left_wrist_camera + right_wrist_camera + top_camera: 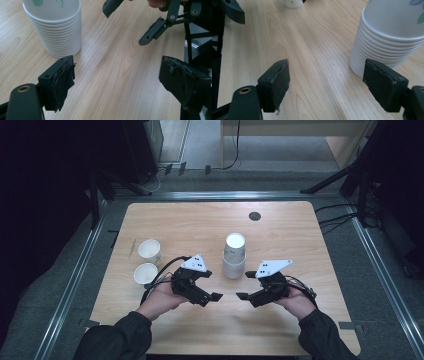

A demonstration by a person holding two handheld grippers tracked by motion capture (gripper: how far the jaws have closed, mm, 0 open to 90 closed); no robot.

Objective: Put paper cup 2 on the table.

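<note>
Both grippers [229, 296] low, jaws apart

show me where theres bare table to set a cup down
Free: the far strip beyond the cup stack, and the right side past the right gripper. Crowded: near left, where two single cups stand beside the left gripper.

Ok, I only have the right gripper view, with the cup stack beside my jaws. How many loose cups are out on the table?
Observer: Two. The far loose cup and the near loose cup stand open side up, close together, towards the left edge of the table.
Operator: Is the left gripper holding one?
Observer: No. The left gripper has its jaws open over bare wood with nothing between them, on the near left of the cup stack.
Operator: Anything beyond the stack?
Observer: A small dark round disc near the table's far edge.
</note>
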